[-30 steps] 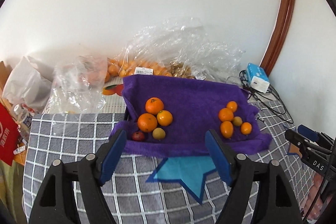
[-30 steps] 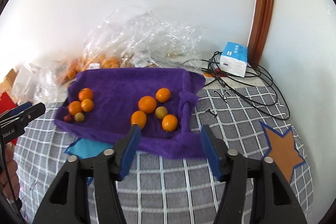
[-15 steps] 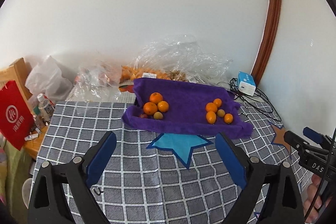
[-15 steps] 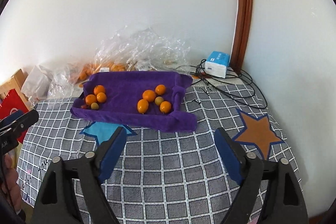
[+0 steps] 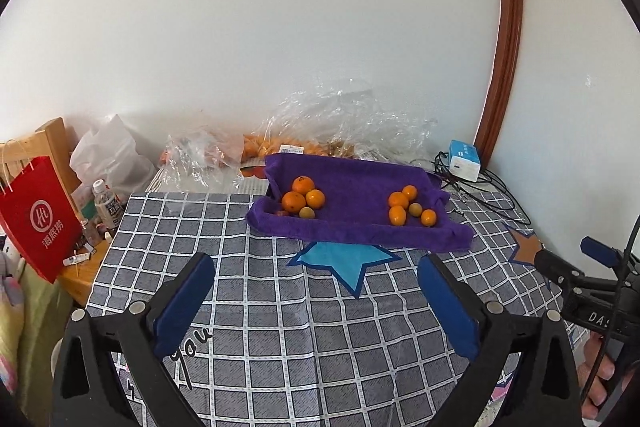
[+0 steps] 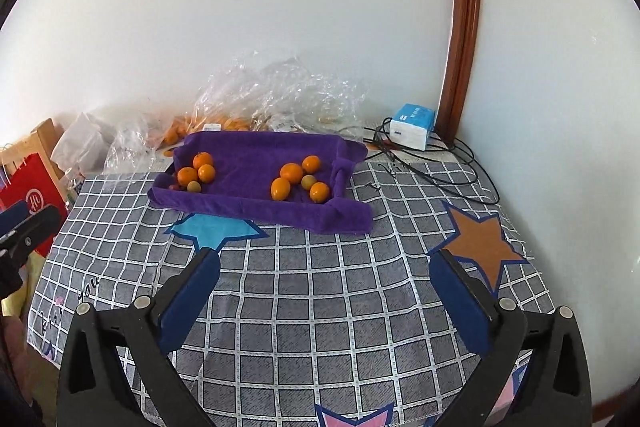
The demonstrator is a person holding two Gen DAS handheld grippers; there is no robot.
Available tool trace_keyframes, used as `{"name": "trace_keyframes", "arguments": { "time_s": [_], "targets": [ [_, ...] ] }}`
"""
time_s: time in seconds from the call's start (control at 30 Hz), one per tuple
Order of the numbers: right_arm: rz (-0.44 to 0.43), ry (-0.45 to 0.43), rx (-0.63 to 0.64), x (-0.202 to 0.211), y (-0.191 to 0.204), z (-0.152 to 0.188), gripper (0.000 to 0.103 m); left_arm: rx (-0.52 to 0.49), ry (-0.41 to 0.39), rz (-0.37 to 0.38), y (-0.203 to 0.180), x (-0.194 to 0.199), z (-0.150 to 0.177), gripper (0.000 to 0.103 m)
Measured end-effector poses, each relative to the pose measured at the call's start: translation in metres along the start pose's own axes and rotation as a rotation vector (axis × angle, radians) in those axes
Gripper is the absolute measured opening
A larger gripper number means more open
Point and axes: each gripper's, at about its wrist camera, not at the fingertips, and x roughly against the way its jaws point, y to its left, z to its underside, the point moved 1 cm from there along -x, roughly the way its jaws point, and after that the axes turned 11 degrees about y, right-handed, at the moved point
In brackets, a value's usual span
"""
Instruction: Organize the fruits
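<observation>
The left gripper [image 5: 316, 267] has its fingers [image 5: 182, 303] spread wide with nothing between them, over the checked table [image 5: 280, 327] on the near side of the purple towel [image 5: 360, 187]. The right gripper [image 6: 324, 263] is equally wide and empty, also short of the purple towel. On the towel lie two clusters of fruits: one [image 5: 302, 201] at its left end, the other [image 5: 408, 209] toward its right end. Behind the towel sit clear plastic bags [image 5: 340, 131]; a blue star [image 5: 344, 259] is printed on the cloth just before it.
</observation>
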Motion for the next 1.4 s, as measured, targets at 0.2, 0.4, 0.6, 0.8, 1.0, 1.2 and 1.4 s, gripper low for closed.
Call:
{"name": "trace_keyframes", "arguments": {
  "time_s": [0.2, 0.4, 0.6, 0.8, 1.0, 1.2, 1.4],
  "targets": [
    [0.004, -0.009, -0.01, 0.002, -0.005, 0.002, 0.103, 0.006, 0.008, 0.009, 0.0, -0.004, 0.004, 0.102],
    [0.006, -0.01, -0.02, 0.002, -0.01, 0.005, 0.103, -0.003, 0.011, 0.009, -0.002, -0.002, 0.008, 0.102],
    [0.016, -0.011, -0.018, 0.002, -0.01, 0.007, 0.103, -0.003, 0.013, 0.009, -0.002, -0.002, 0.008, 0.102],
    [0.021, -0.018, -0.022, 0.003, -0.012, 0.007, 0.103, -0.002, 0.012, 0.008, -0.004, -0.002, 0.009, 0.102],
    [0.023, -0.028, -0.022, 0.006, -0.012, 0.007, 0.103, -0.007, 0.015, 0.002, -0.007, -0.001, 0.011, 0.102],
    [0.025, -0.03, -0.02, 0.007, -0.011, 0.007, 0.103, -0.002, 0.013, 0.003, -0.005, 0.0, 0.011, 0.102],
    [0.03, -0.032, -0.017, 0.007, -0.009, 0.008, 0.103, 0.0, 0.012, 0.001, -0.004, 0.002, 0.01, 0.102]
  ]
}}
